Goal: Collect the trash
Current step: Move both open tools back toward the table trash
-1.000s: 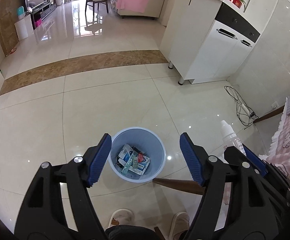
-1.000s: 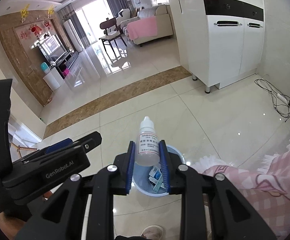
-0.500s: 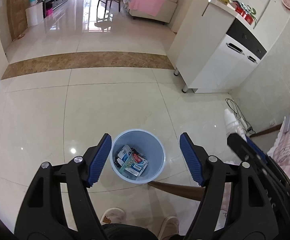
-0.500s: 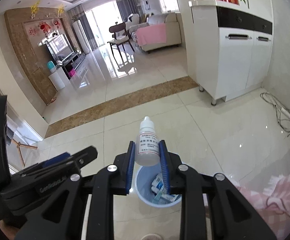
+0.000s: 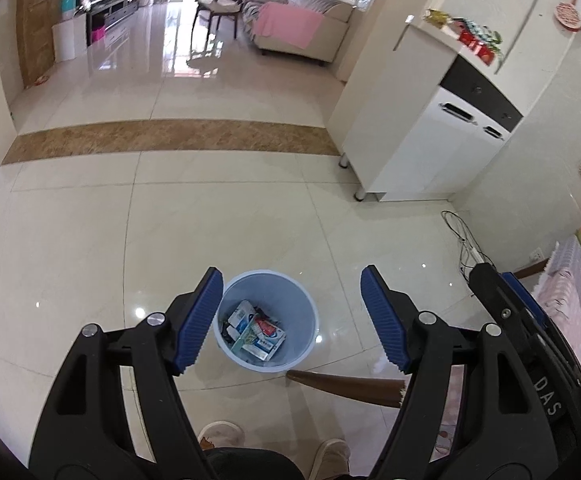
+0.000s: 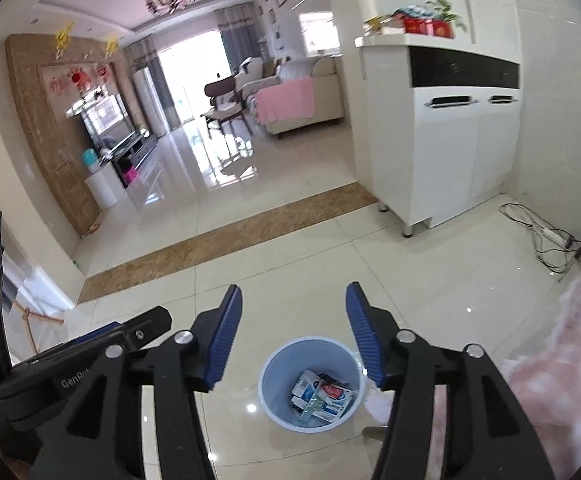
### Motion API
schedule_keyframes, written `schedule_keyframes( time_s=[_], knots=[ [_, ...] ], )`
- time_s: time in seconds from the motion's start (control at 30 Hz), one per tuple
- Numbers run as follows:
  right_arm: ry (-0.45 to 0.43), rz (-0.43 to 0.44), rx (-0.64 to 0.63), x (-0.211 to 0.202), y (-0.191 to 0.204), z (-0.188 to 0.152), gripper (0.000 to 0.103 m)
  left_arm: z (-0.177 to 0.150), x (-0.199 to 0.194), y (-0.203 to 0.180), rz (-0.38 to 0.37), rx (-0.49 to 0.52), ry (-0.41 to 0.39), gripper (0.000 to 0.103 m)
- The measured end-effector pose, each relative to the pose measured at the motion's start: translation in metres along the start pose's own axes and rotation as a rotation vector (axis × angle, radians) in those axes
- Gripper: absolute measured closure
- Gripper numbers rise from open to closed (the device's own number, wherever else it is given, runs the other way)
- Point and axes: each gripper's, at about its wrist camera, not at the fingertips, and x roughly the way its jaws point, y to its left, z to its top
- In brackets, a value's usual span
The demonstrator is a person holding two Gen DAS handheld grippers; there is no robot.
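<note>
A white cabinet (image 6: 446, 148) on short metal legs is seen standing against the tiled wall, a black band running across its upper front. Red boxes (image 6: 426, 26) and a green plant (image 6: 444, 6) are set on top of the cabinet. To the right of the cabinet, a tangled black cable (image 6: 542, 236) with what may be a power strip is laid on the floor. Beyond the cabinet, a cream sofa (image 6: 314, 96) draped with a pink blanket (image 6: 286, 100) is placed, and a dark wooden chair (image 6: 222, 100) is found left of it. A brown tile band (image 5: 170, 136) is run across the glossy floor from the cabinet's foot.
</note>
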Motion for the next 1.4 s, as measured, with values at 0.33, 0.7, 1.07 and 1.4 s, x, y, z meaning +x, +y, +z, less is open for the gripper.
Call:
schedule_keyframes(
  time_s=[0.33, 0.7, 1.07, 1.4],
  knots=[
    [-0.118, -0.069, 0.083, -0.095, -0.042, -0.004, 0.044, -0.019, -0.061, -0.061, -0.101, 0.127, -0.072, 0.031],
    [-0.241, -0.206, 0.174, -0.214, -0.11, -0.038, 0.041, -0.069, -0.125, -0.158, -0.247, 0.308, -0.1, 0.03],
    [-0.327, -0.346, 0.313, -0.31, -0.201, -0.087, 0.04, -0.138, -0.162, -0.267, -0.413, 0.495, -0.033, 0.029],
    [-0.277, -0.499, 0.473, -0.351, -0.296, -0.127, 0.039, -0.189, -0.151, -0.357, -0.474, 0.617, 0.055, 0.029]
  ],
)
